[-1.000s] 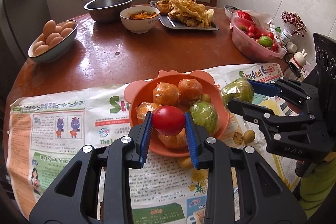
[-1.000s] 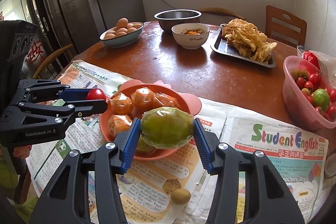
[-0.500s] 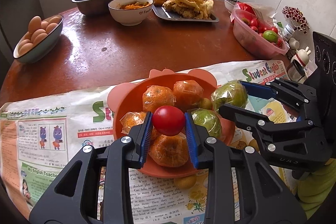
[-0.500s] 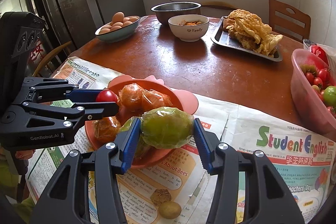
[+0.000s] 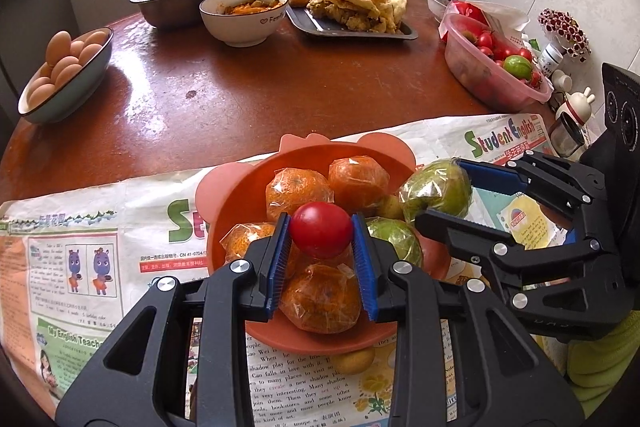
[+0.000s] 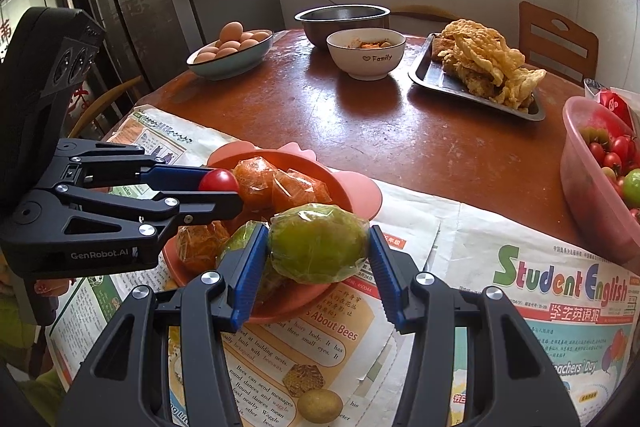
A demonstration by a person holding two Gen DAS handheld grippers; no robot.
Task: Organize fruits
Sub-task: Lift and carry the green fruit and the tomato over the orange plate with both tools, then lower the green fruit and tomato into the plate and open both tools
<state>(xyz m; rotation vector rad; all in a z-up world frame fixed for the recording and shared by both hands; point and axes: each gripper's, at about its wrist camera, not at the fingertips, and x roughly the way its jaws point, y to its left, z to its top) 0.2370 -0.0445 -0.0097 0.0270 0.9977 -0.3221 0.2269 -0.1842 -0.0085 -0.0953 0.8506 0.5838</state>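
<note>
Left hand-held gripper clamped a small round red tomato above the full orange plastic bowl; released, it could roll off. Right hand-held gripper held a film-wrapped green fruit nearby, risking collision.

Newspaper: "Student English", "About Bees"; white bowl: "Family"; left gripper: "GenRobot.AI".
</note>
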